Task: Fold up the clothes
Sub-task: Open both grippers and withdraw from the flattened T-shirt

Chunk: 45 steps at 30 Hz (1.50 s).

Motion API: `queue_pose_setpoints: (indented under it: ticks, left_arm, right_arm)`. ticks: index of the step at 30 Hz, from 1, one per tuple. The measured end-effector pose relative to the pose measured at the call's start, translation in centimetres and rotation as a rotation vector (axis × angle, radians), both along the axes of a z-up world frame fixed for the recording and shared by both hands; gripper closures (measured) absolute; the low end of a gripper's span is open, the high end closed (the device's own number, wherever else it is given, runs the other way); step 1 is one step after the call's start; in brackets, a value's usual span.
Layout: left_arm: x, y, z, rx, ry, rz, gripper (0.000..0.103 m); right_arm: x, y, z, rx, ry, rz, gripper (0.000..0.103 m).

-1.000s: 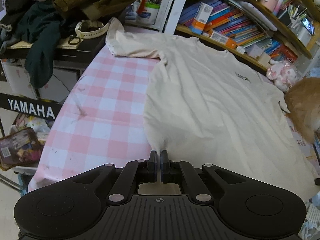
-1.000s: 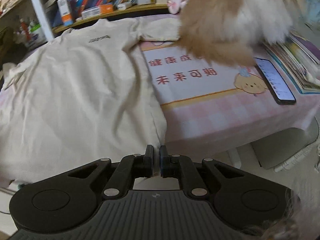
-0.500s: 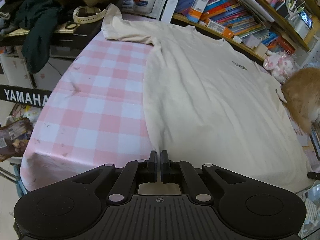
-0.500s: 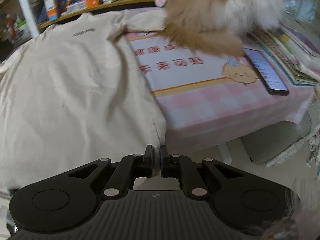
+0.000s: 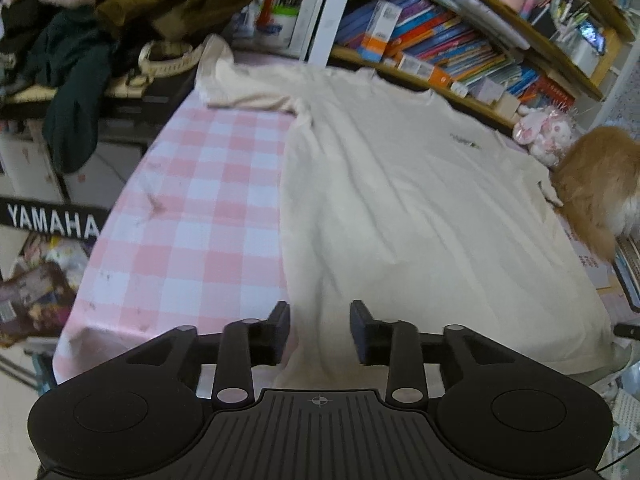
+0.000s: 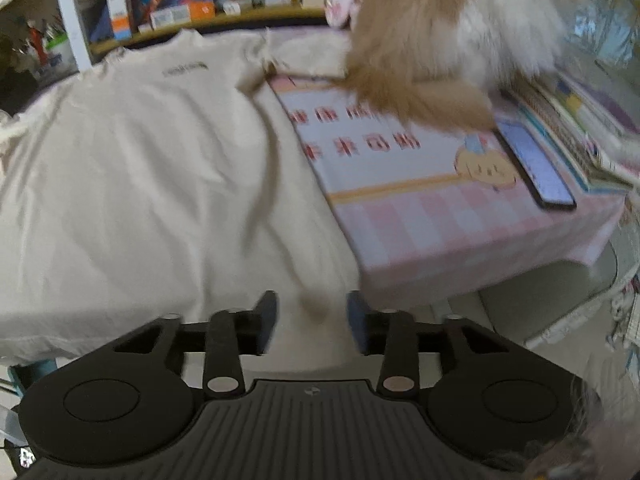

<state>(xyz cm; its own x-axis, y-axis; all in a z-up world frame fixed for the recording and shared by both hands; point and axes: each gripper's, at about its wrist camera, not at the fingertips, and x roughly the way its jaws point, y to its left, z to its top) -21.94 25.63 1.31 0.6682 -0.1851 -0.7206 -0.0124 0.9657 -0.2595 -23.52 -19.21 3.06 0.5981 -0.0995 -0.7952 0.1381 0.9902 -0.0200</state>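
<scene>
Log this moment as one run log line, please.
stage: shirt spread flat | left gripper: open at hem | right gripper: open at hem | cream T-shirt: unfolded on checked tablecloth | furry animal: on right sleeve

Both wrist views placed low at near counter (image 5: 192, 184) edge, faced toward bookshelf (image 5: 460, 60); cream shirt (image 5: 400, 200) shared by both.
</scene>
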Motion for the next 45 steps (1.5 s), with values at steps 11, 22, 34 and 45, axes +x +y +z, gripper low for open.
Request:
queue_pose_setpoints:
  ticks: [11, 22, 34, 45]
  left_arm:
    - [-0.9, -2.0, 0.4, 0.083, -0.077, -0.014, 0.037]
    - [-1.8, -4.2, 1.0, 0.150, -0.126, -0.021, 0.019]
    - [-0.8, -10.9, 1.4, 0.226, -0.109, 0.055, 0.016]
    - [-1.5, -14.3, 1.1, 0.257, -0.060, 0.081, 0.010]
  right_arm:
    - [0.4, 6.4, 1.7, -0.016, -0.128, 0.102, 0.018]
    - [-0.7, 10.3, 1.6, -0.009, -0.213, 0.114, 0.002]
    - [1.4, 7.8, 1.2, 0.043, -0.210, 0.176, 0.002]
    - [2.0, 5.4, 0.2, 0.048, -0.199, 0.261, 0.002]
